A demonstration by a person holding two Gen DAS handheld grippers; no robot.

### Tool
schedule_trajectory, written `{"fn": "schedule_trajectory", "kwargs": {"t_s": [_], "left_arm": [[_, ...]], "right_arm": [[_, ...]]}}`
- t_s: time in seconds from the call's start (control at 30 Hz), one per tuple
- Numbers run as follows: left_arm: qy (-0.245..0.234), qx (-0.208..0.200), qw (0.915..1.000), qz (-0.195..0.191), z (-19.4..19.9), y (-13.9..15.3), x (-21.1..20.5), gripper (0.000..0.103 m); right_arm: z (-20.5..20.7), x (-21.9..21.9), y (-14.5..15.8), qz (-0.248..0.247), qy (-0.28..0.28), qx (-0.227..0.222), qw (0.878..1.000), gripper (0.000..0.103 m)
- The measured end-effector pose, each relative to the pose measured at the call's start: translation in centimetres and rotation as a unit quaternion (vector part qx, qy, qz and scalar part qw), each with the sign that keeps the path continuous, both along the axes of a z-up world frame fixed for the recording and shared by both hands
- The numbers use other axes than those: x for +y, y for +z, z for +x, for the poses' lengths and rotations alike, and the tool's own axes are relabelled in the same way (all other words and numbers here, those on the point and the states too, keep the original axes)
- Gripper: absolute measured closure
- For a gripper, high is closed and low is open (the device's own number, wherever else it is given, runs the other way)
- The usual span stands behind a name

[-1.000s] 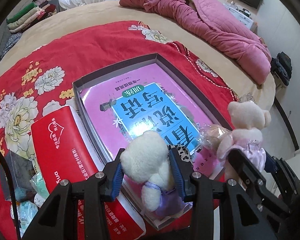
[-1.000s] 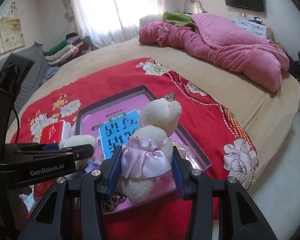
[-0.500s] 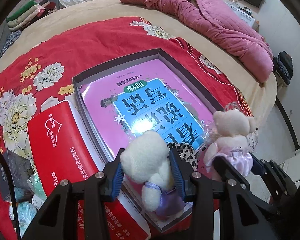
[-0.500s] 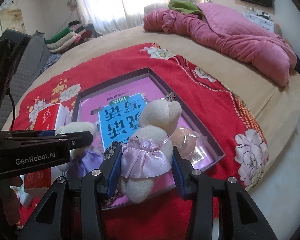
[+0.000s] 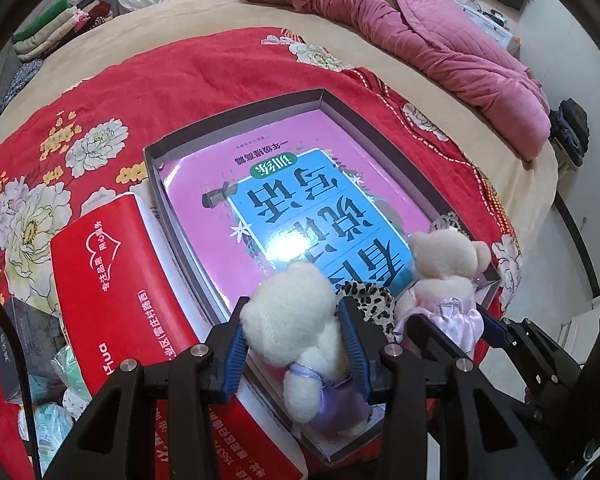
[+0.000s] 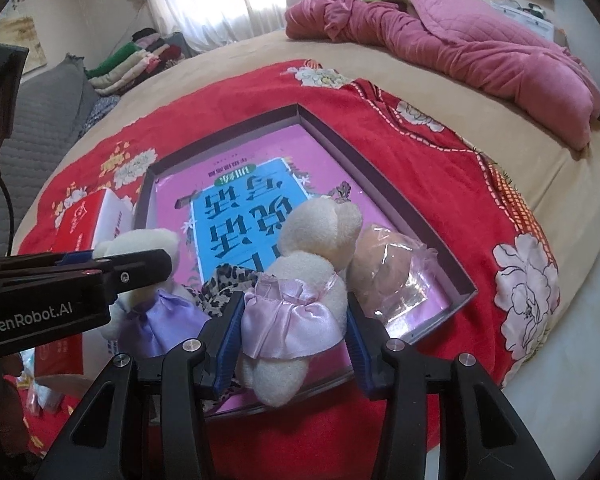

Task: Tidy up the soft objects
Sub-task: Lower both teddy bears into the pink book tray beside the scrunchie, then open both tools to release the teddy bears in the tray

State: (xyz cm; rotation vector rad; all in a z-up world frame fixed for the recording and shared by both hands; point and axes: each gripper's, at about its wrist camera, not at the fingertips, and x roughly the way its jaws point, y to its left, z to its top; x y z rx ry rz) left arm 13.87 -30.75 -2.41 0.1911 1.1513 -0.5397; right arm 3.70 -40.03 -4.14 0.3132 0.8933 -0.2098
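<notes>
Left tongs [image 5: 294, 342] pinch bear w/ lilac dress [image 5: 300, 332] at box [image 5: 236, 114] near-left corner. Leopard cloth [image 5: 366, 294] lies between bears. Right tongs [image 6: 292, 340], jaws opening, pads touching bear w/ pink dress [image 6: 300, 280], beside bagged toy [image 6: 388, 268]. Risk: pink bear topples onto box rim on release; glossy book [image 5: 296, 200] underneath is slippery.

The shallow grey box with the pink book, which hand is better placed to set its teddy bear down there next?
Probably the right gripper: its jaws are opening around the pink-skirted bear, low over the box.
</notes>
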Motion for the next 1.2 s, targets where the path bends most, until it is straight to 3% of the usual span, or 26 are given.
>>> {"fn": "schedule_trajectory", "kwargs": {"t_s": [0.27,0.4,0.93,1.1,1.2], "left_arm": [[-0.002,0.000,1.0000,0.007,0.1,-0.2,-0.2,0.059],[-0.002,0.000,1.0000,0.009,0.1,-0.2,-0.2,0.059],[-0.009,0.004,0.9997,0.024,0.2,-0.5,-1.0,0.057],[-0.013,0.009,0.9996,0.022,0.1,-0.4,-1.1,0.051],[-0.013,0.014,0.9997,0.015,0.1,-0.2,-1.1,0.043]], "right_arm": [[0.1,0.0,-0.4,0.006,0.005,0.007,1.000,0.052],[0.0,-0.2,-0.5,0.017,0.005,0.007,1.000,0.045],[-1.9,-2.0,2.1,0.014,-0.038,-0.035,0.999,0.045],[-2.1,-2.1,2.3,0.013,-0.043,-0.037,0.998,0.045],[-2.2,-2.3,2.3,0.014,-0.048,-0.037,0.998,0.044]]}}
